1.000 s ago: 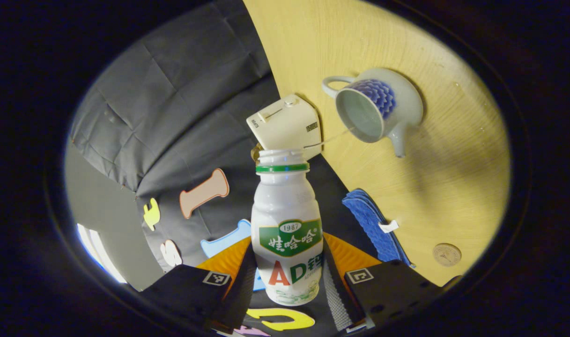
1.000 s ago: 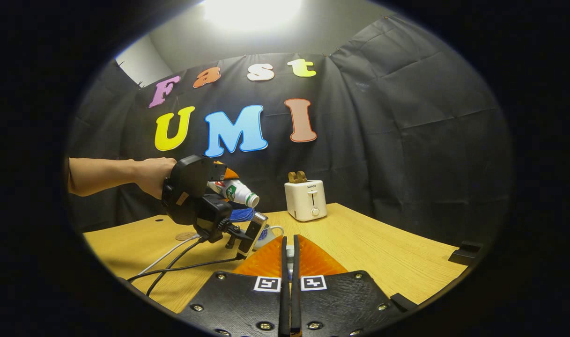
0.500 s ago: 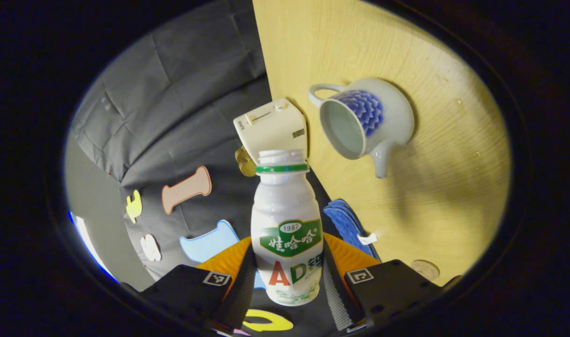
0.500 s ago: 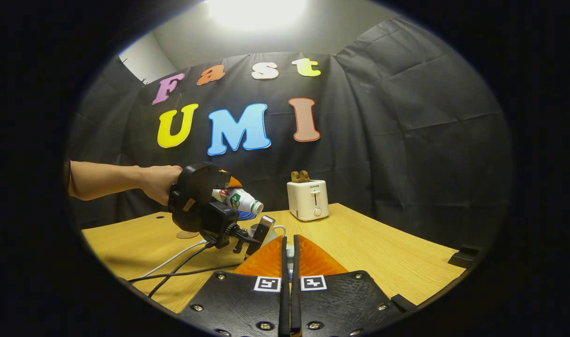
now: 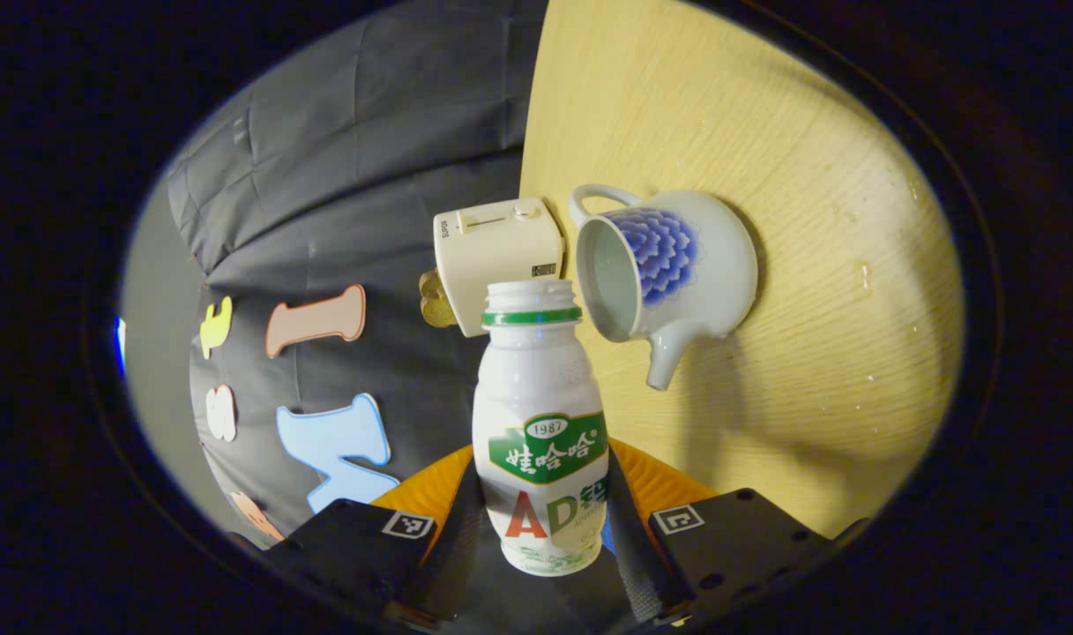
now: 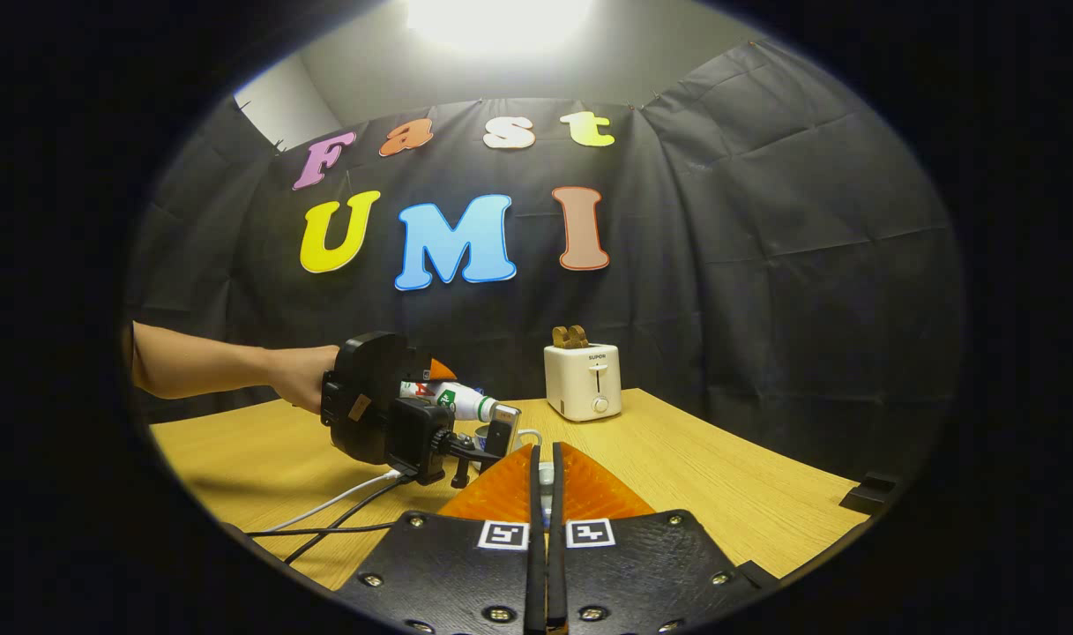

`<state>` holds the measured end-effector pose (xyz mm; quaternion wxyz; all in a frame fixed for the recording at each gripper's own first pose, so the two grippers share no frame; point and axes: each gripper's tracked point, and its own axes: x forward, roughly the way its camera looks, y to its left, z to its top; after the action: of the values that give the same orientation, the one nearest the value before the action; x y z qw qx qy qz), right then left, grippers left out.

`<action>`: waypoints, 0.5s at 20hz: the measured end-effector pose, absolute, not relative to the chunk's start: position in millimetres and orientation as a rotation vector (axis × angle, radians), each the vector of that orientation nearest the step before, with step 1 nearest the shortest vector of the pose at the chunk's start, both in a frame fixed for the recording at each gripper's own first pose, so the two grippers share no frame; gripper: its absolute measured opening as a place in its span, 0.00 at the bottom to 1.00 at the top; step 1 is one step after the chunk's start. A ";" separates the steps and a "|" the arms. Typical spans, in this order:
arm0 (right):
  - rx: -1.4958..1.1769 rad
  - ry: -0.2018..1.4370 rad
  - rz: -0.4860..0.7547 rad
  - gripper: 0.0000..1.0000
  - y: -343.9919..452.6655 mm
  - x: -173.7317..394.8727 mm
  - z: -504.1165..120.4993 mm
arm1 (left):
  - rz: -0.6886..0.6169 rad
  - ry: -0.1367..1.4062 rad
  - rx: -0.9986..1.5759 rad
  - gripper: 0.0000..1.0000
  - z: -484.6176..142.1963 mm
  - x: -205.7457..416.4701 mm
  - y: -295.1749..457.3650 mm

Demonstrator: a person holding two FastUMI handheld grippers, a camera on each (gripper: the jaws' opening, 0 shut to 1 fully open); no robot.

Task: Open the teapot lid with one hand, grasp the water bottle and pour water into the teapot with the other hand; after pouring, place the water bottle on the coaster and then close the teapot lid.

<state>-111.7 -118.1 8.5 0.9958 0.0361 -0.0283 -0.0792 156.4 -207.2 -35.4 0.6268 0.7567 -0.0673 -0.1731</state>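
Gripping the water bottle (image 5: pixel 540 441) at its lower body, the left gripper (image 5: pixel 540 547) is clamped narrowly; the bottle's long axis is tipped sideways, mouth beside the lidless teapot (image 5: pixel 677 265)

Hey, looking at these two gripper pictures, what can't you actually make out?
- Water level in the teapot: left gripper view, its inside is too dim.
- What the right gripper holds: right gripper view, its closed fingers hide it.
- Teapot body: right gripper view, the left gripper and bottle block it.
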 end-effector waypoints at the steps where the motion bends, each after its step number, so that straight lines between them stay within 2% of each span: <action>1: 0.068 -0.054 -0.157 0.01 -116.6 -110.9 8.8 | -0.401 -0.145 1.714 0.75 -40.0 156.0 -205.0; 2: 0.064 -0.051 -0.154 0.01 -114.7 -109.7 9.1 | -0.405 -0.136 1.693 0.78 -42.6 155.5 -200.4; 3: 0.061 -0.049 -0.152 0.01 -112.6 -108.5 8.3 | -0.409 -0.130 1.663 0.75 -46.9 155.2 -197.8; 7: 0.050 -0.045 -0.142 0.01 -106.6 -104.3 10.9 | -0.434 -0.091 1.482 0.75 -52.1 159.8 -185.1; 8: 0.049 -0.045 -0.139 0.01 -106.1 -102.8 12.4 | -0.435 -0.097 1.434 0.81 -51.8 161.5 -184.8; 9: 0.045 -0.045 -0.141 0.01 -106.1 -100.4 13.7 | -0.425 -0.106 1.387 0.81 -49.7 163.0 -184.0; 10: 0.039 -0.043 -0.142 0.01 -107.3 -98.0 14.4 | -0.421 -0.113 1.334 0.75 -49.4 163.2 -181.7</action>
<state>-98.0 -107.3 14.4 0.9971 0.0192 -0.0215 -0.0709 163.2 -181.7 -49.4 0.7637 0.6136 -0.0522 -0.1935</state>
